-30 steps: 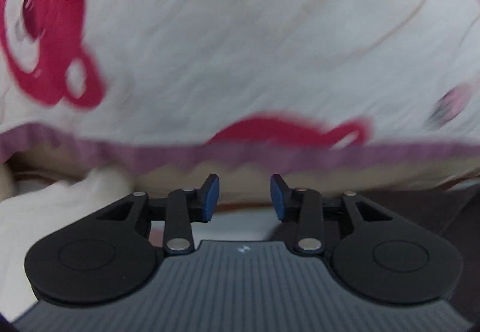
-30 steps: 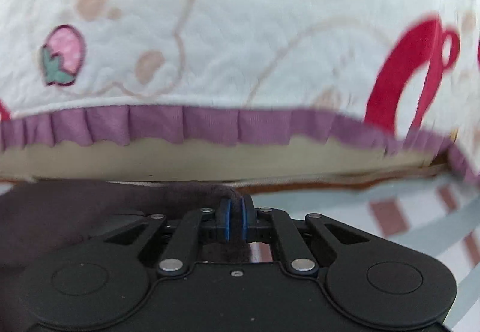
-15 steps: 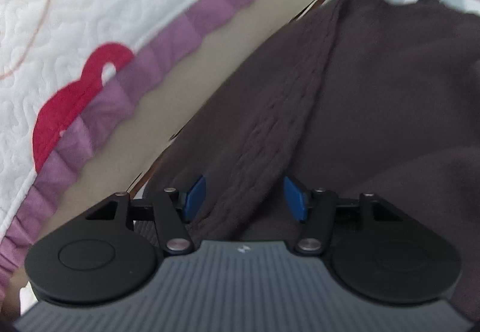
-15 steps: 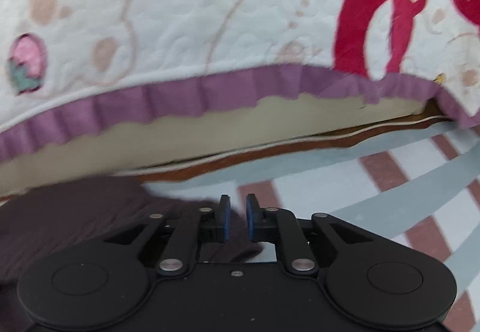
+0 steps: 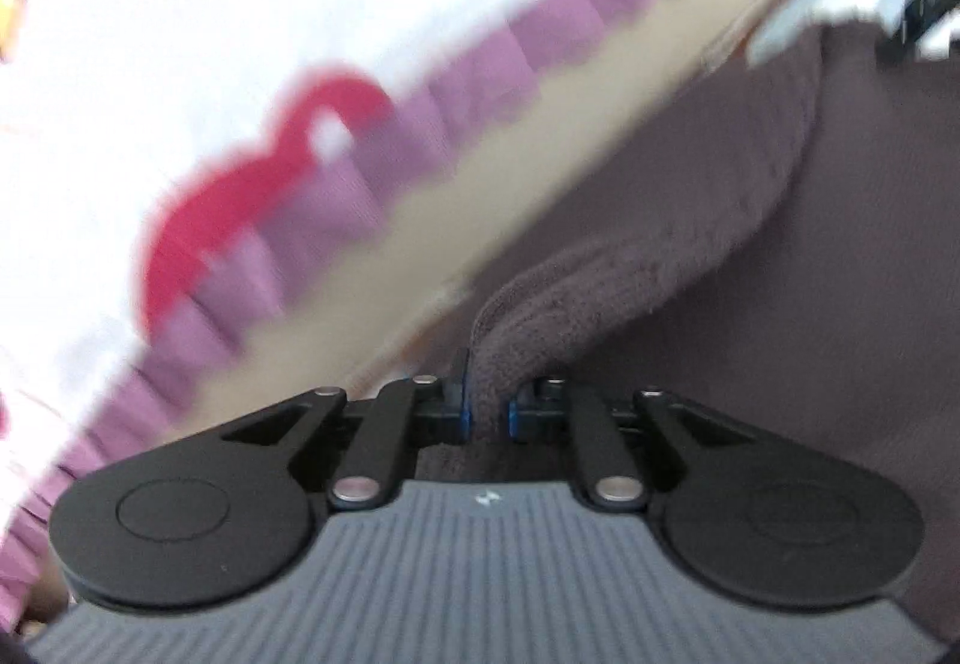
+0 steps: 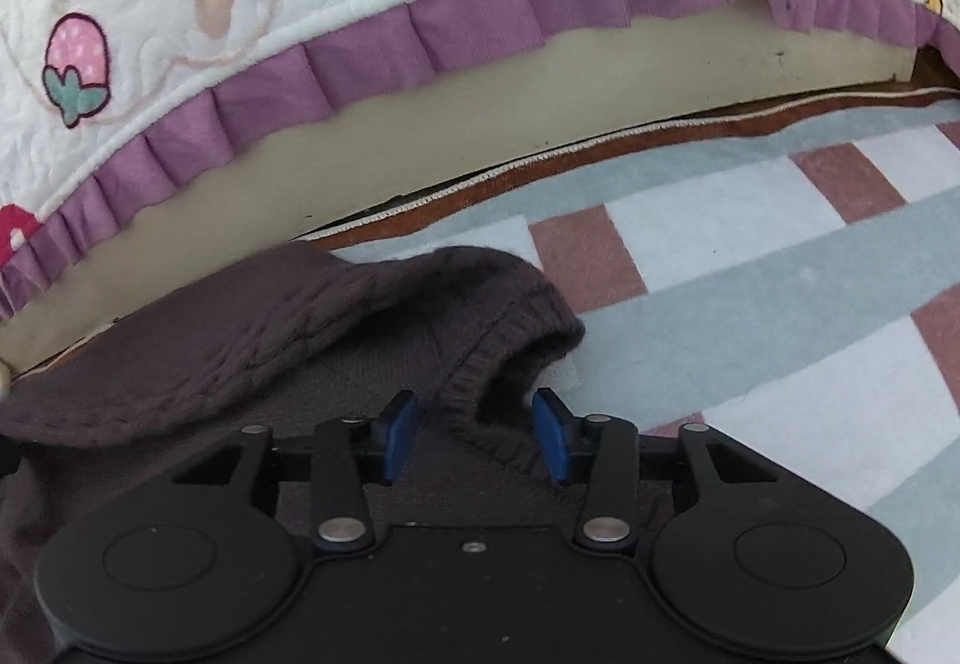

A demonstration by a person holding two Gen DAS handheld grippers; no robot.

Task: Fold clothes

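Jaws of the left gripper [image 5: 487, 412] pinch the brown sweater [image 5: 780, 244]; the right gripper [image 6: 474, 439] gapes around its hem.

Light is bright, soft and even in both views, with only faint shadows. The left wrist view is heavily motion-blurred: the quilt [image 5: 180, 64] is blown out to near-white toward the upper left and its purple frill [image 5: 480, 82] smears into streaks, while the left gripper [image 5: 487, 412] stays fairly sharp. The right wrist view is crisp, quilt stitching and sweater [image 6: 252, 352] knit legible. Fisheye bends straight lines and darkens the top corners
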